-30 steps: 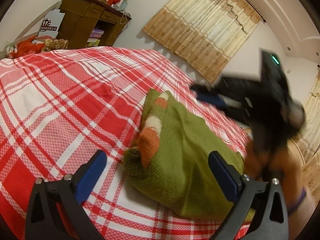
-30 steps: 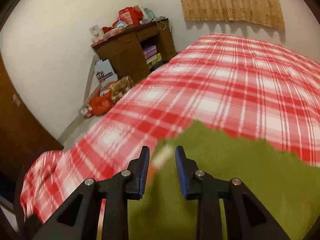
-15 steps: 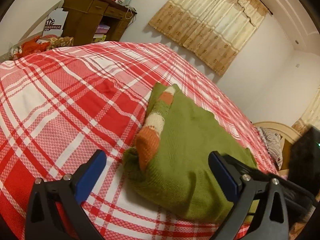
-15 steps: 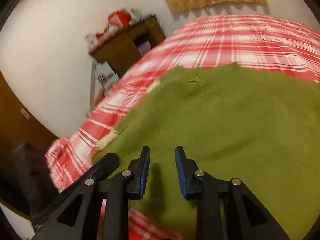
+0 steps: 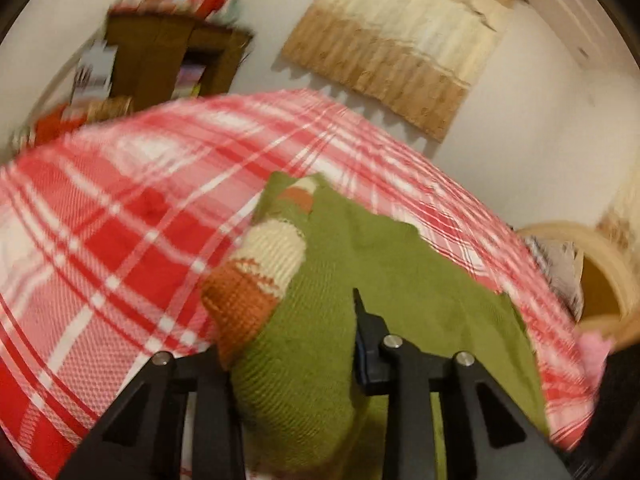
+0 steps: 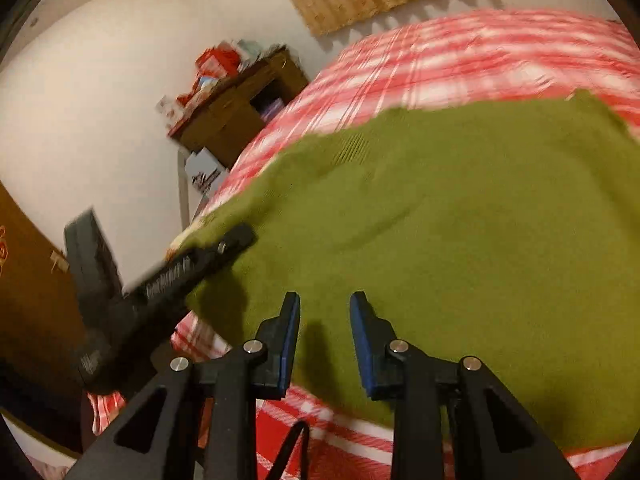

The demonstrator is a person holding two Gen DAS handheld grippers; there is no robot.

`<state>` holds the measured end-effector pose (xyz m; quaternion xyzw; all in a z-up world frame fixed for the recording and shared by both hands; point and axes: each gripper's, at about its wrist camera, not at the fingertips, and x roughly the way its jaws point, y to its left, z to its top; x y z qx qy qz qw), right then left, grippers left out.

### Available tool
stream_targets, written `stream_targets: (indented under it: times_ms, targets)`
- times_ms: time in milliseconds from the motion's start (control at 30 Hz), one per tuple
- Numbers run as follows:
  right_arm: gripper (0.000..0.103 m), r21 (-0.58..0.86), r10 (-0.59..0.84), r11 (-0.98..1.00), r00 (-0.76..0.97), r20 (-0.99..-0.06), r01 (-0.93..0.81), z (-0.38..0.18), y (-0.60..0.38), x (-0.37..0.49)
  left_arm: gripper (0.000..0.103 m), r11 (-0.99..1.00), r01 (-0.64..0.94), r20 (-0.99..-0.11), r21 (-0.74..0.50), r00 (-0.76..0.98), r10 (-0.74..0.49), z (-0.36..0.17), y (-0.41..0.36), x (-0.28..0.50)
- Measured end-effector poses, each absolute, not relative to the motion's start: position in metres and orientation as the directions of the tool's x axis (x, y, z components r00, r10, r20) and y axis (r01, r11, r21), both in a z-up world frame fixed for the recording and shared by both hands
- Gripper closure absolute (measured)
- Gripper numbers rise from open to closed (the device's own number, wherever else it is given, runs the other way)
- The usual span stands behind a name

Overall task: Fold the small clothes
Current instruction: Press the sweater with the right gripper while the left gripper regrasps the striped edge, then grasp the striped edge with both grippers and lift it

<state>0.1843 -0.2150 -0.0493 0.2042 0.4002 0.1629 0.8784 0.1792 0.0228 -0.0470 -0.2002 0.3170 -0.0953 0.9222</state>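
Left wrist view: half a second ago the left gripper stood with its fingers spread wide on either side of the green knit sweater; now they have drawn in and pinch a thick roll of the sweater's near edge, the fabric bulging up between them. The left-hand finger is hidden behind the orange and cream striped sleeve, which lies folded along the sweater's left side; only the right-hand finger shows its tip pressed into the knit. The camera has come lower and closer, and the view is blurred with motion. The sweater lies folded on the red and white plaid bedspread, with a wooden desk and a beige curtain against the far wall.

Right wrist view: the sweater fills more of the picture than before, spread flat on the plaid bedspread. The right gripper hovers low over the sweater's near edge, tilted down toward it, its blue-padded fingers held a narrow gap apart with nothing between them. At the left, the left gripper reaches in at a slant, its tip on the sweater's left edge.
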Motion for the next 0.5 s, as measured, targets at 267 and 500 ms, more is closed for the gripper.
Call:
stream_targets:
  times_ms: [267,500]
  targets:
    - [0.025,0.565,0.503,0.817,0.622,-0.600,-0.115,0.001,-0.245,0.225,0.073,0.961,0.252,-0.481,-0.111,0.833,-0.274,-0.021,-0.041,0.151]
    - [0.025,0.456,0.516,0.855,0.474,-0.713,-0.246,0.015,-0.197,0.298,0.073,0.956,0.281,-0.493,-0.078,0.823,-0.282,-0.020,-0.047,0.154]
